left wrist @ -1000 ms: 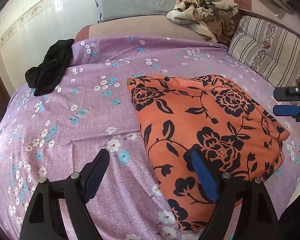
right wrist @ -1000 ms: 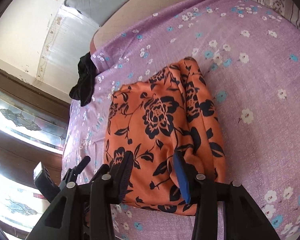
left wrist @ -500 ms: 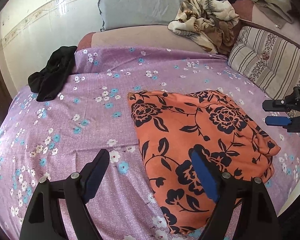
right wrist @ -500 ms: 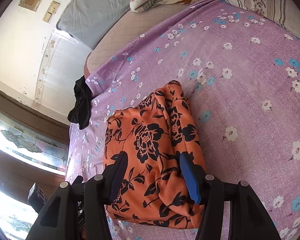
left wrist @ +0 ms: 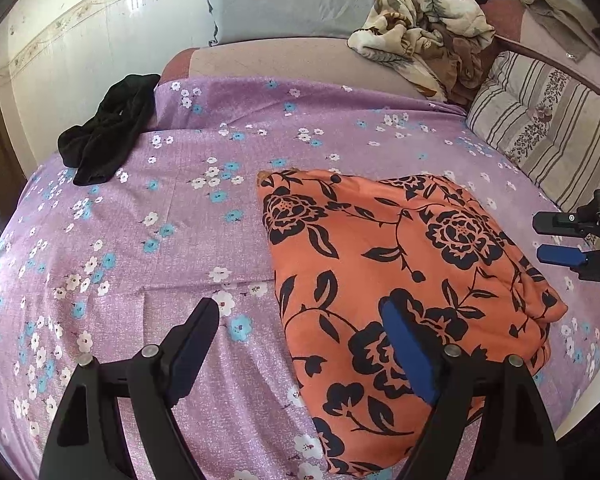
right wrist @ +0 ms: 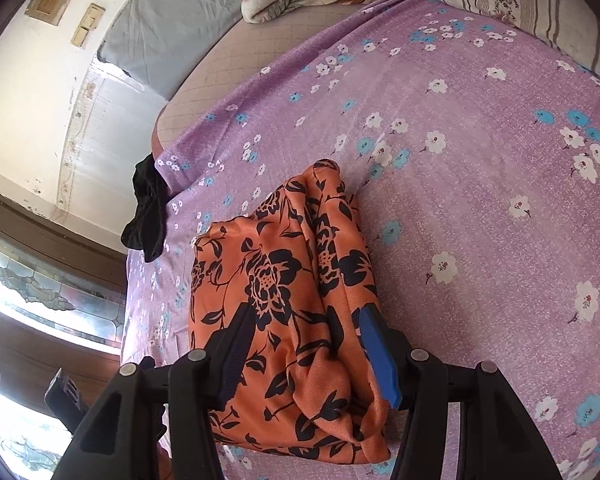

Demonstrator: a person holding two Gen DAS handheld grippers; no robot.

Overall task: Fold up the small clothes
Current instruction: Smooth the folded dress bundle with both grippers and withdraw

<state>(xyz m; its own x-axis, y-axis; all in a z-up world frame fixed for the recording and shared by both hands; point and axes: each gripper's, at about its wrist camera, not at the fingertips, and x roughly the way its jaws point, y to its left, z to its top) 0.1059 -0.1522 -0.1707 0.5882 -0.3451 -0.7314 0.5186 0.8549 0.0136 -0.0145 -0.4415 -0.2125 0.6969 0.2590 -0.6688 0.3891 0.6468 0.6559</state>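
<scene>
An orange garment with black flowers [left wrist: 400,264] lies folded into a thick pad on the purple flowered sheet [left wrist: 172,240]. My left gripper [left wrist: 300,320] hovers open at its left edge, the right finger over the cloth, the left finger over bare sheet. In the right wrist view the same garment [right wrist: 284,280] fills the lower middle. My right gripper [right wrist: 306,332] is open above its bunched near end, its fingers standing apart on either side of the folds without pinching them. It also shows at the right edge as the right gripper [left wrist: 560,238], with nothing between its fingers.
A crumpled black garment [left wrist: 104,140] lies at the sheet's far left corner, near the bed edge. At the headboard sit a grey pillow [left wrist: 292,0], a beige blanket heap [left wrist: 424,44] and a striped pillow [left wrist: 540,128]. A window [right wrist: 40,292] is beyond the bed's left side.
The right gripper has drifted a little along the garment's right end and rolled slightly, so the cloth sits lower in its view. The garment and the left gripper look unmoved.
</scene>
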